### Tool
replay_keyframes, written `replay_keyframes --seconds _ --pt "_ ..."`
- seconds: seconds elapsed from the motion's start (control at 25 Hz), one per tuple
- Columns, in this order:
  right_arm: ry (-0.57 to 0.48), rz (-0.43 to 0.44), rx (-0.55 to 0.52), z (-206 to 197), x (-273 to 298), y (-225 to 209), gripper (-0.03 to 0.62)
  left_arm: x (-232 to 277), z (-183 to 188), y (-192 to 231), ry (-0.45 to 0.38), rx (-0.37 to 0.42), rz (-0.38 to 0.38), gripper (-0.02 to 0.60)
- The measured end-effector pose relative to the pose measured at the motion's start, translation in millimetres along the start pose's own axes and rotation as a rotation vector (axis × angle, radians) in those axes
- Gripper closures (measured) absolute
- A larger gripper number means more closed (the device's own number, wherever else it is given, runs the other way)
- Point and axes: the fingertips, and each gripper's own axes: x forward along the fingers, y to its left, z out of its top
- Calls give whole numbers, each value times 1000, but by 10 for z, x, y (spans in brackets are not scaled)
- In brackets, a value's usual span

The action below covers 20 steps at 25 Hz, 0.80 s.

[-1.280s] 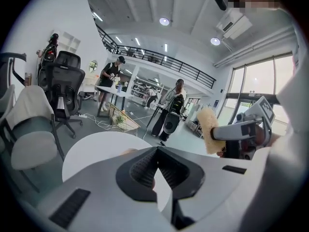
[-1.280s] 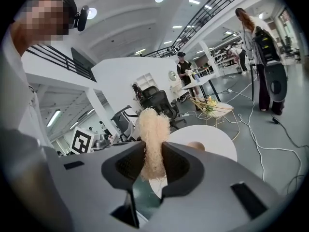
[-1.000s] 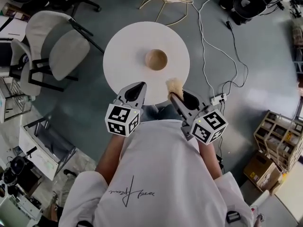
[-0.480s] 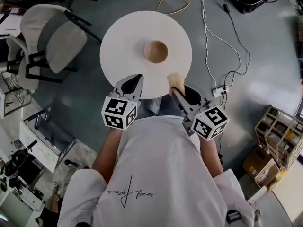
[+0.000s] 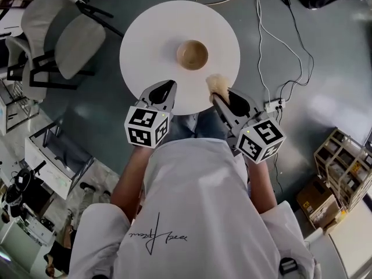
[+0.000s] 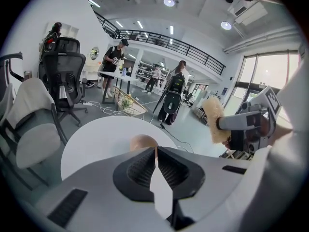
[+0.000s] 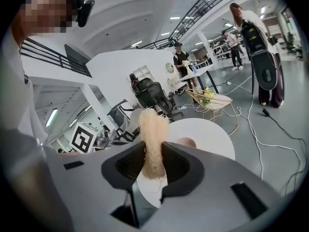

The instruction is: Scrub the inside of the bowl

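Bowl [image 5: 192, 54], small, round, wooden, centre of round white table [image 5: 145, 39]: ahead-left of right gripper [image 5: 220, 100], clamped on pale fibrous scrubber [image 5: 217, 85]; ahead-right of left gripper [image 5: 167, 87], jaws pressed together, empty. Judged equally near both.

A round white table [image 5: 148, 36] is seen standing on the grey floor [image 5: 104, 115]. One small brown bowl [image 5: 192, 54] is set on the table top. It is placed near the middle, a little closer to the right edge. The bowl is turned open side up.
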Motion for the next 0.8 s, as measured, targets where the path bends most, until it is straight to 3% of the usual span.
replay_keyframes --seconds 0.56,0.8 --pt "75 40 -28 -9 342 -301 477 481 -191 317 104 -90 77 580" --pt "104 58 -32 -35 440 -385 476 639 -269 424 145 -91 116 574"
